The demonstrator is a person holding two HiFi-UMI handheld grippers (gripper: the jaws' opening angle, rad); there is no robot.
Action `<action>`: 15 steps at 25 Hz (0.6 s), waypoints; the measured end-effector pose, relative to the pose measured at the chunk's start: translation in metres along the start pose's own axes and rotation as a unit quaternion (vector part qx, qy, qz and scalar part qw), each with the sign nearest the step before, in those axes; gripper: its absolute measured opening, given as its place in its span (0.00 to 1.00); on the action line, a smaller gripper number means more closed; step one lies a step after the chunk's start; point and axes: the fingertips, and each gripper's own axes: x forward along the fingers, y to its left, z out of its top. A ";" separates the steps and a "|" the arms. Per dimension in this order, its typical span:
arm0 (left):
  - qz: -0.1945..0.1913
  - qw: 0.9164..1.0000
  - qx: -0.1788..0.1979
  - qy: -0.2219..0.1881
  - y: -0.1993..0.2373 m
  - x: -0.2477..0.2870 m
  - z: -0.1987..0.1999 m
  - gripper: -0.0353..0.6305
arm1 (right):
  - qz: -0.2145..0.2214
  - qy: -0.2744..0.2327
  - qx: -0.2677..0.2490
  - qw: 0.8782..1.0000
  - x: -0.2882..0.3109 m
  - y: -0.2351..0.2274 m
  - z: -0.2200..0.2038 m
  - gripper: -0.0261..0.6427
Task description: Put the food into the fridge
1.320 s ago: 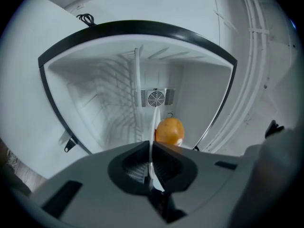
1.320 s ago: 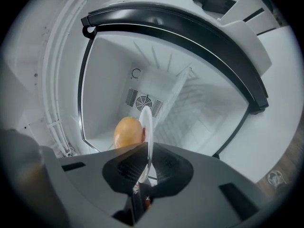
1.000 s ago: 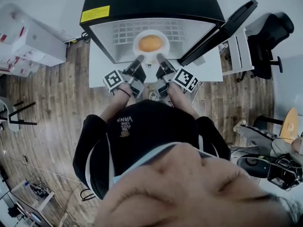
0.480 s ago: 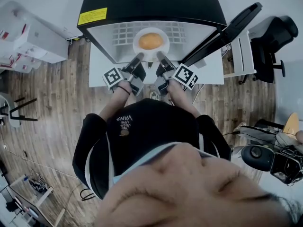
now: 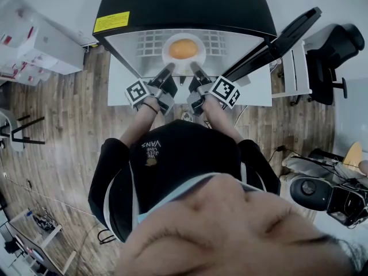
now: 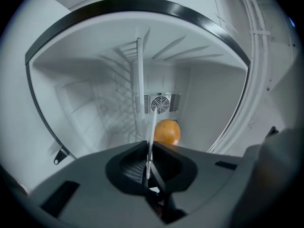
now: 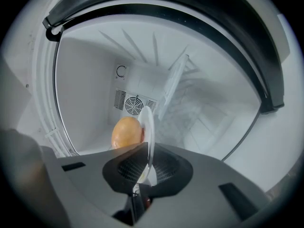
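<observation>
A round orange food item [image 5: 183,48] lies on a white plate [image 5: 170,55] inside the open fridge [image 5: 172,4]. My left gripper [image 5: 169,69] is shut on the plate's near-left rim and my right gripper [image 5: 194,68] on its near-right rim. In the left gripper view the plate [image 6: 151,127] runs edge-on out of the shut jaws, with the food [image 6: 166,132] just right of it. The right gripper view shows the plate's rim [image 7: 148,127] clamped the same way, the food [image 7: 126,132] to its left. Both grippers sit at the fridge's opening.
The fridge door [image 5: 287,30] stands open at the right. A wire shelf [image 5: 150,39] and a fan grille [image 6: 160,102] are inside. The fridge rests on a white table [image 5: 256,88]. An office chair [image 5: 336,50] stands right, white boxes [image 5: 40,48] left.
The plate with the food, held by both grippers, has edged a little deeper into the fridge. The grips are unchanged.
</observation>
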 end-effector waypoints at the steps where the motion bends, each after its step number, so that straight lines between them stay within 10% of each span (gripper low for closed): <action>1: -0.002 1.000 -0.001 -0.001 0.000 0.001 0.000 0.09 | 0.000 0.000 0.002 1.000 0.001 -0.001 0.001 0.07; 15: -0.006 1.000 -0.003 -0.009 0.000 0.009 0.006 0.09 | 0.002 0.004 0.011 1.000 0.009 0.000 0.010 0.07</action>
